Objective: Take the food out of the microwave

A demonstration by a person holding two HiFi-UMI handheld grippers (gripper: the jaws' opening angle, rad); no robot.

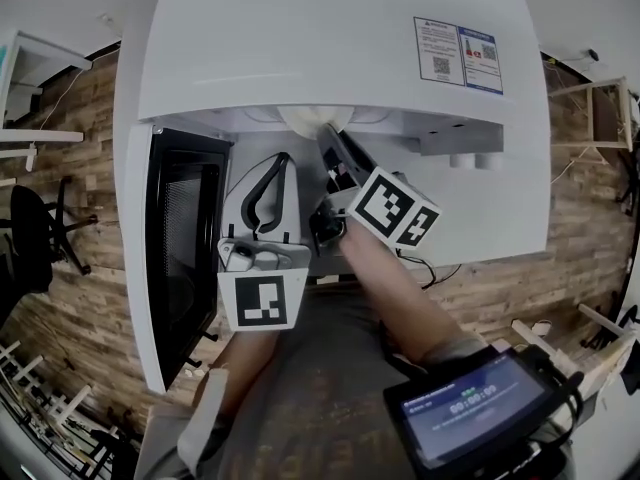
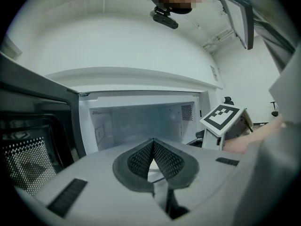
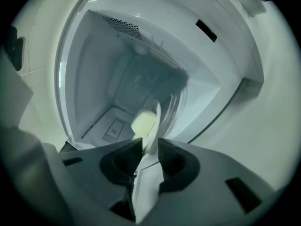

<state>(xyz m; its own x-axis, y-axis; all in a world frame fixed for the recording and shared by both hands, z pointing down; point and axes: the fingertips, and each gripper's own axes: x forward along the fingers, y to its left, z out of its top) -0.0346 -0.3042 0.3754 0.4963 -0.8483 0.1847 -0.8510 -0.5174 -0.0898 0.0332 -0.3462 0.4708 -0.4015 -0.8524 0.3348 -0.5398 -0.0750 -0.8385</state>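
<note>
Inside the microwave (image 1: 330, 48), the right gripper (image 3: 150, 147) is pinching a plate (image 3: 154, 121) of pale food (image 3: 143, 121) — the left gripper (image 2: 153, 142) is hovering, jaws pressed together

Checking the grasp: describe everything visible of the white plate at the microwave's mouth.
The plate is white, thin and smooth-looking, seen edge-on in the right gripper view. Its rim stands between the pads of the right gripper, which seem to press on it. A pale yellow piece of food lies on it. It is at the mouth of the open microwave.

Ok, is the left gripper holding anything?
No, the left gripper has its jaws shut tip to tip, with nothing between them.
</note>
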